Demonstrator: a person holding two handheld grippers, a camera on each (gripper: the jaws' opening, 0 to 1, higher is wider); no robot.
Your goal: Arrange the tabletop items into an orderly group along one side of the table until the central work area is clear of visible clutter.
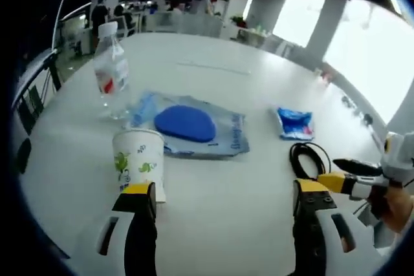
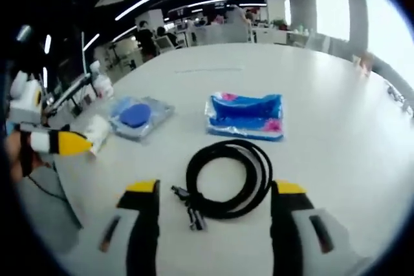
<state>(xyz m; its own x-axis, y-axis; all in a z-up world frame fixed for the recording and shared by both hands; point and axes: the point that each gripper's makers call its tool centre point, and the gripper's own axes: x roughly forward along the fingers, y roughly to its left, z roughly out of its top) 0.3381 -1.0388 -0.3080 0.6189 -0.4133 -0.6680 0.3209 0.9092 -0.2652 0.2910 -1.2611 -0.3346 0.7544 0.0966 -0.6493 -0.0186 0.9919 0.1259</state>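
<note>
Both grippers are lining up on table clutter, nothing gathered yet.

The left gripper point(image 1: 223, 201) is hovering with jaws spread and empty, the paper cup point(image 1: 139, 158) touching its jaw at 9 o'clock; water bottle point(image 1: 110, 69) at 11, blue pouch point(image 1: 191, 127) at 12, snack packet point(image 1: 295, 123) at 1. The right gripper point(image 2: 213, 205) is also standing wide apart, the coiled black cable point(image 2: 228, 179) lying between its jaws on the white table point(image 2: 336, 127). Next, likely: closing on cup and cable, then carrying them to one edge.
</note>
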